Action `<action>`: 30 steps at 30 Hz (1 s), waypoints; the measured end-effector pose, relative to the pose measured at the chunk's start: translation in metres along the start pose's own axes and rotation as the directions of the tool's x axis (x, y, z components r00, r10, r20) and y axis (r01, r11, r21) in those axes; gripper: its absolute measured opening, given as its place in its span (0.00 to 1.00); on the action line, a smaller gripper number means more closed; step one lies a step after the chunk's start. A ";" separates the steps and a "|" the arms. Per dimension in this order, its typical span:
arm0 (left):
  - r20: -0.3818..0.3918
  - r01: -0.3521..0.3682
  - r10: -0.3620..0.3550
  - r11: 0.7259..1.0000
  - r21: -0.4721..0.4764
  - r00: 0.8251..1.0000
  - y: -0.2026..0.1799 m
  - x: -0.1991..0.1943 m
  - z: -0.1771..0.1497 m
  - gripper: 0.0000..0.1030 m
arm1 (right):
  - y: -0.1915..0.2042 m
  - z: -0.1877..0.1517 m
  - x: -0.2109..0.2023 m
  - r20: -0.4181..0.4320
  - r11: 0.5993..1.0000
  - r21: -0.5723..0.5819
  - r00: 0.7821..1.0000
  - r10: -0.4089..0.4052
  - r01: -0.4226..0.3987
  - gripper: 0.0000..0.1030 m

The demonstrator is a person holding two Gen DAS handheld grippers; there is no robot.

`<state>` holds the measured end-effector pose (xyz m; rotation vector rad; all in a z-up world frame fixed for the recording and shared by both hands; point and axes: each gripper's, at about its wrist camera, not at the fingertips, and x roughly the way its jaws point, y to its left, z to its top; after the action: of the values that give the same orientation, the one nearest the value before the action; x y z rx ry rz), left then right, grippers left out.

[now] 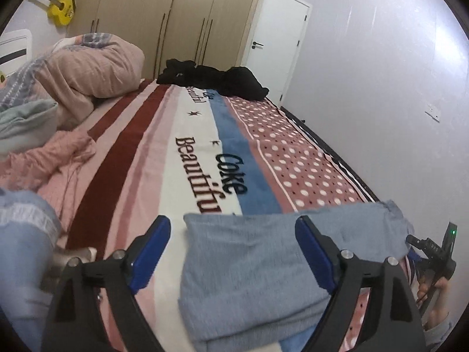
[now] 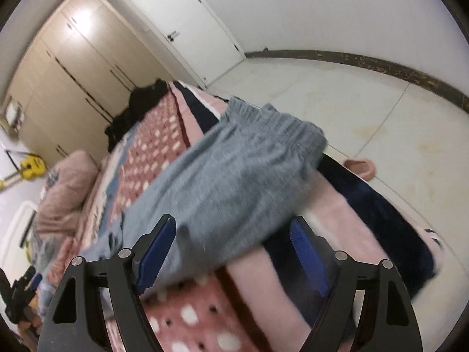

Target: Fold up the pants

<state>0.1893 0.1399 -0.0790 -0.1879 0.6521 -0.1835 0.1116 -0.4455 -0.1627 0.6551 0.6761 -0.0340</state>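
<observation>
Both views are motion-blurred near the lens, and the fisheye rim cuts off the lower part of each claw. In the left wrist view the near end of the grey-blue pants [image 1: 263, 264] runs out of frame below, and the black arm of the claw covers part of their right side; at the right rim the other claw [image 1: 433, 252] shows only as a dark fragment with a green light, its grip unreadable from here. The pants lie folded into a thick, roughly rectangular stack on the bed blanket [image 1: 181, 158], at its near end close to the bed's right edge. In the right wrist view the pants [image 2: 234, 182] show a gathered, ribbed waistband at the end nearest the floor [image 2: 366, 111], which reaches the blanket's edge. The fabric is a soft, heathered knit with rounded fold lines. The blanket is fleecy, striped in maroon, pink, white and blue with a polka-dot band and printed lettering. The left claw [image 1: 234, 252] stands wide, its blue ribbed pads on either side of the pants and gripping nothing. The right claw [image 2: 231, 252] is likewise spread wide over the pants' near end, empty. Beyond the pants, at the blanket's far end, lies a heap of black clothes [image 1: 211, 79].
</observation>
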 end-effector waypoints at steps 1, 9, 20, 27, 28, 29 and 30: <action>-0.002 0.000 0.000 1.000 0.000 1.000 0.000 0.002 0.000 0.82 | -0.002 0.003 0.004 0.009 1.000 0.020 1.000 0.021 -0.021 0.76; -0.007 0.046 -0.047 0.998 -0.041 0.999 0.012 0.016 -0.019 0.82 | 0.010 0.029 0.013 0.054 0.995 0.102 0.999 0.003 -0.009 0.11; 0.082 0.099 -0.090 0.990 -0.104 0.993 0.042 -0.019 -0.022 0.82 | 0.203 0.010 -0.025 0.093 0.920 -0.335 0.964 0.247 -0.204 0.09; 0.086 0.096 -0.084 0.984 -0.148 0.993 0.058 -0.028 -0.027 0.82 | 0.305 -0.086 0.014 -0.217 0.707 -0.576 0.910 0.354 -0.412 0.09; 0.086 0.100 -0.087 0.983 -0.153 0.992 0.060 -0.028 -0.027 0.82 | 0.312 -0.102 0.021 -0.259 0.681 -0.590 0.901 0.349 -0.434 0.08; 0.086 0.109 -0.096 0.981 -0.158 0.992 0.062 -0.029 -0.028 0.82 | 0.318 -0.123 0.030 -0.311 0.646 -0.613 0.890 0.332 -0.455 0.07; 0.084 0.112 -0.100 0.981 -0.160 0.992 0.062 -0.027 -0.027 0.82 | 0.320 -0.139 0.039 -0.342 0.627 -0.631 0.889 0.305 -0.457 0.07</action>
<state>0.1580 0.2025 -0.0985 -0.3871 0.5826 -0.2241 0.1380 -0.1031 -0.0909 0.0392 0.6677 0.6842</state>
